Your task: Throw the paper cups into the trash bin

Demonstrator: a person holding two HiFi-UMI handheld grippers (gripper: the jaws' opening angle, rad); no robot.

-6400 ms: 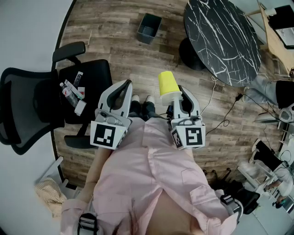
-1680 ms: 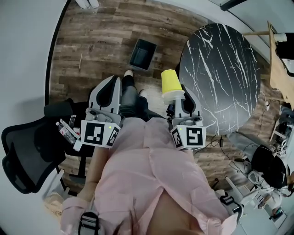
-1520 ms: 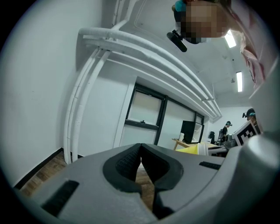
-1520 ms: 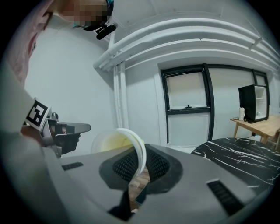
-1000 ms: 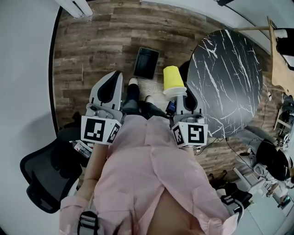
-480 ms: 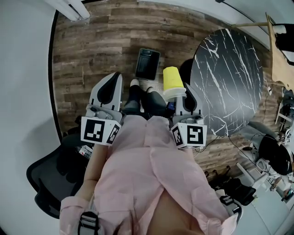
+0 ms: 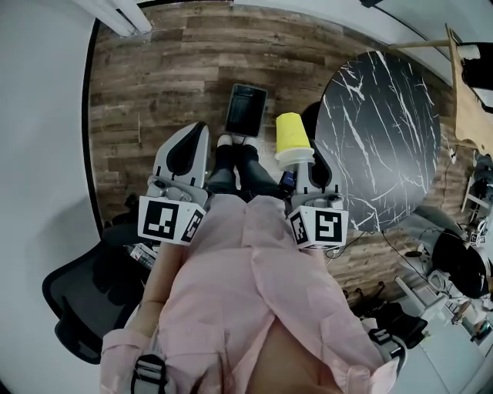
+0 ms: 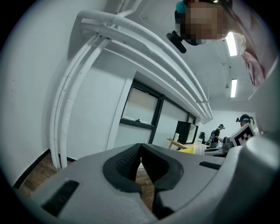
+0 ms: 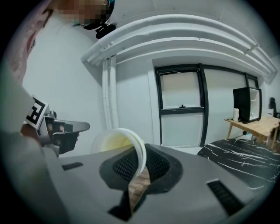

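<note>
A yellow paper cup (image 7: 290,135) with a white rim is pinched by its rim in my right gripper (image 7: 296,159), bottom pointing away from me. In the right gripper view the cup's white rim (image 9: 139,151) sits between the shut jaws. A dark rectangular trash bin (image 7: 246,111) stands on the wooden floor just ahead of the person's feet, left of the cup. My left gripper (image 7: 194,132) is held level with the right one; in the left gripper view its pads (image 8: 131,161) meet with nothing between them.
A round black marble table (image 7: 385,123) stands close on the right. A black office chair (image 7: 92,296) is behind on the left. White wall and pipes (image 7: 123,15) bound the floor on the left. Desks and cables crowd the far right.
The person has walked toward the bin: it went from far ahead to just before the feet. The chair slid behind on the left. The cup stays in the right gripper.
</note>
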